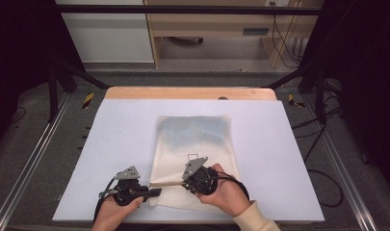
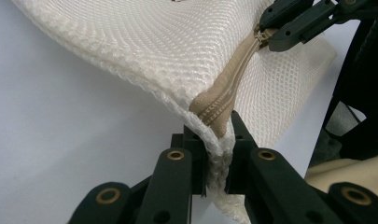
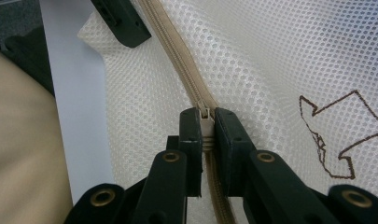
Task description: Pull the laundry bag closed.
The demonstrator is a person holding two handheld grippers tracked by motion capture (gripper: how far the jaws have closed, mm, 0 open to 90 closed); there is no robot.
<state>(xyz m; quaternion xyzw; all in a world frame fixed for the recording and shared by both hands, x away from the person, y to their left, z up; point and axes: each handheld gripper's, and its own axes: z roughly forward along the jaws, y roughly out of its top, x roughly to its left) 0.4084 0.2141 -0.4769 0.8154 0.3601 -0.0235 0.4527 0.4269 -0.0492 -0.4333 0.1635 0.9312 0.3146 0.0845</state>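
Nearest the high camera, the person's two hands came in at the table's near edge, the left gripper (image 1: 156,192) and the right gripper (image 1: 187,183) both at the near end of a cream mesh bag (image 1: 195,144) lying flat on the white mat (image 1: 120,144). In the left gripper view, the jaws were clamped on the bag's corner seam, right where the tan zipper (image 2: 224,93) ended, with the bag lifted off the mat there. In the right gripper view, the jaws were closed on the zipper pull (image 3: 206,122), and a brown arrow mark (image 3: 340,135) was printed on the mesh beside it. The step in hand looked like running the zipper along its track; it would go best with the left grip holding the corner taut and the right pulling straight along the zipper line, not upward. The high view alone showed a bluish patch (image 1: 192,130) at the bag's far half; its nature I could not tell.
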